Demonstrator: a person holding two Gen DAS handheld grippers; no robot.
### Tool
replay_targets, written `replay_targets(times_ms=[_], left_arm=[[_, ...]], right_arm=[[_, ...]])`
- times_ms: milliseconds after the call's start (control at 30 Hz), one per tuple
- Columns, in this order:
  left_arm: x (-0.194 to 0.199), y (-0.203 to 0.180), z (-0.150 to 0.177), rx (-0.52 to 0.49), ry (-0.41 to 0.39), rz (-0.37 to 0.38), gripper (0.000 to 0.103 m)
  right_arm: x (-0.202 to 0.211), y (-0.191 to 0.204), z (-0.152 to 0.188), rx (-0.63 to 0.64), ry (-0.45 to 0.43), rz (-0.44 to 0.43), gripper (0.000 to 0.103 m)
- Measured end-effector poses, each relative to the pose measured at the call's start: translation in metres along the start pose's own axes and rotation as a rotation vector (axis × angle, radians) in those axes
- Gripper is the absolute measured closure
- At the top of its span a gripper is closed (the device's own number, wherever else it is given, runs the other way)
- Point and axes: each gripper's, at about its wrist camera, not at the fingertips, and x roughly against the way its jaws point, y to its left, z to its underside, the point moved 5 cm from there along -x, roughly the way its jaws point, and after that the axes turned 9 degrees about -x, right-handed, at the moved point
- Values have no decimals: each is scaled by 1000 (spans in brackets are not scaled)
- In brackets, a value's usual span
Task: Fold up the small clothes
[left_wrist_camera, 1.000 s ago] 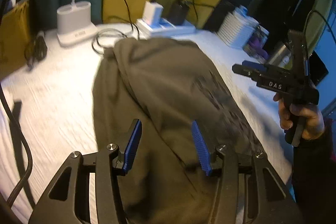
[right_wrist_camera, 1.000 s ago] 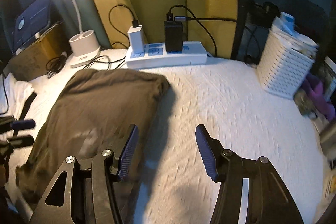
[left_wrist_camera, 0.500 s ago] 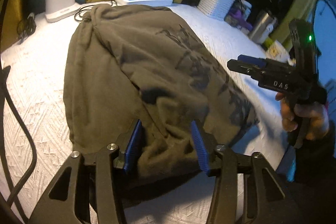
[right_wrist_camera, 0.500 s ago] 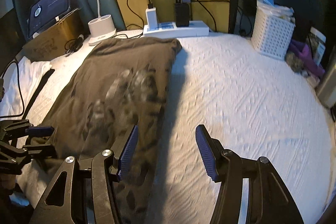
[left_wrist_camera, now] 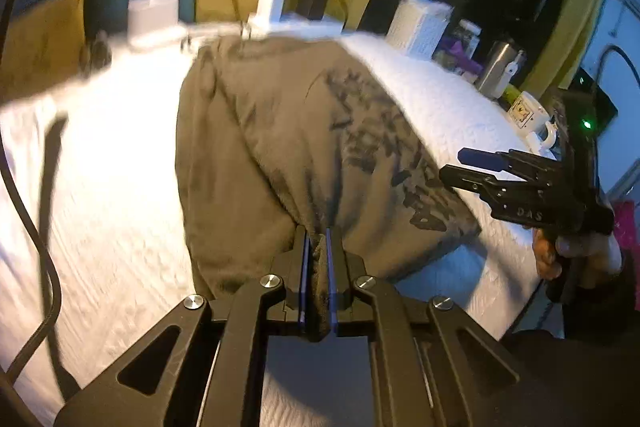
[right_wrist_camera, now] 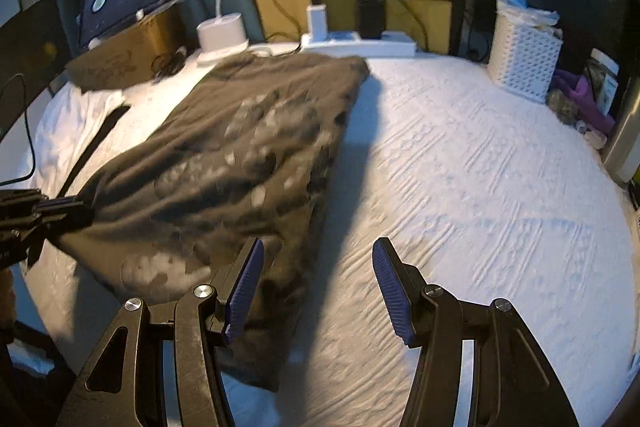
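An olive-brown shirt (left_wrist_camera: 288,131) with a dark print lies lengthwise on the white bedspread (left_wrist_camera: 108,187). My left gripper (left_wrist_camera: 317,241) is shut on a bunched fold of the shirt's near edge, and the cloth is pulled taut toward it. In the right wrist view the shirt (right_wrist_camera: 248,147) fills the left half, with the left gripper (right_wrist_camera: 76,211) pinching its near-left corner. My right gripper (right_wrist_camera: 318,263) is open with nothing between its fingers. Its left finger hangs over the shirt's near-right corner and its right finger over the bare bedspread (right_wrist_camera: 480,187). From the left wrist view, the right gripper (left_wrist_camera: 464,163) hovers beside the shirt's right edge.
At the back stand a white power strip with chargers (right_wrist_camera: 360,45), a lamp base (right_wrist_camera: 222,35), a cardboard box (right_wrist_camera: 132,55) and a white perforated basket (right_wrist_camera: 524,59). A steel tumbler (left_wrist_camera: 496,69) and a mug (left_wrist_camera: 528,113) sit at the right edge. Black cables (left_wrist_camera: 40,247) trail at the left.
My left jaws closed onto the shirt's near edge. Both grippers drew back toward the near side of the bed, so more of the shirt shows. The right jaws stayed open.
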Motion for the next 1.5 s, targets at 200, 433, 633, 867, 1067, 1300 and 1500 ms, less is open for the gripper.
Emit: replay_targets(times_ms=[200, 433, 633, 867, 1067, 1300, 1500], left_arm=[[-2, 4, 14, 71, 21, -9, 95], [4, 9, 22, 90, 37, -36, 95], [17, 7, -3, 48, -13, -74, 91], [-13, 21, -28, 51, -7, -115, 63], [-36, 32, -32, 36, 46, -160, 63], [-43, 45, -28, 45, 63, -165, 61], [-41, 46, -25, 47, 57, -166, 60]], right_arm=[[-3, 16, 21, 22, 33, -7, 44], [0, 21, 42, 59, 9, 56, 44], [9, 19, 53, 48, 3, 42, 45], [12, 16, 55, 43, 20, 55, 44], [23, 7, 39, 25, -8, 66, 44], [10, 7, 8, 40, -35, 52, 44], [-20, 11, -42, 77, -58, 52, 44]])
